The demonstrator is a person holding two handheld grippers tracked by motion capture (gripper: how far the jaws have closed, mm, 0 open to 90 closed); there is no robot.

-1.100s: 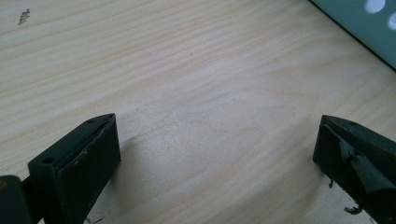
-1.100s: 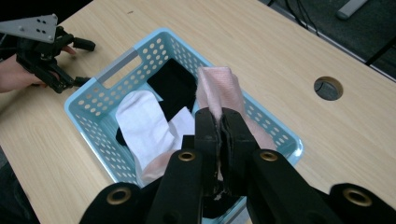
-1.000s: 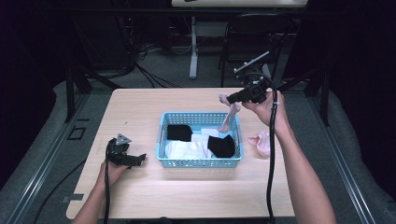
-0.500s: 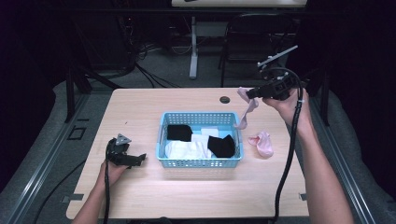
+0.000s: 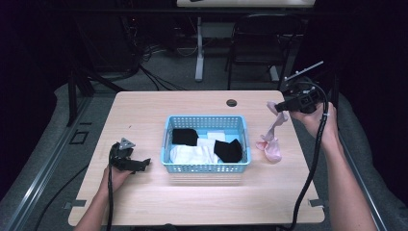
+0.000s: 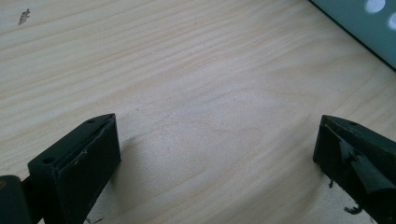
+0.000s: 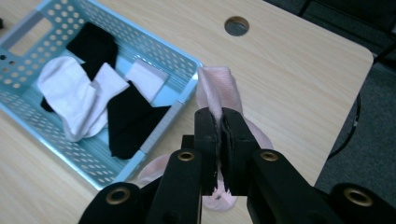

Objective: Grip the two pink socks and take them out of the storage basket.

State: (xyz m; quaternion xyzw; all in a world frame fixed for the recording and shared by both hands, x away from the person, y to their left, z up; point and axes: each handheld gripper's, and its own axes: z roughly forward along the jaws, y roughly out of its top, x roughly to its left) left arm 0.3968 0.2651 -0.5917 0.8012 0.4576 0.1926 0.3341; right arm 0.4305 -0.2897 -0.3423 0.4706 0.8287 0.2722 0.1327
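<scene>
One pink sock pinched in right tool, dangling beside basket

Pink sock hung by its top edge at the right of the worktop

The pink sock was soft, pale and limp. Its upper end was pinched between closed jaws above the worktop, with a short fold of fabric sticking out past the jaw tips. The rest drooped down, and its lower end lay bunched on the wood just beside the right wall of the blue basket. In the right gripper view the sock showed above and below the jaws.
</scene>
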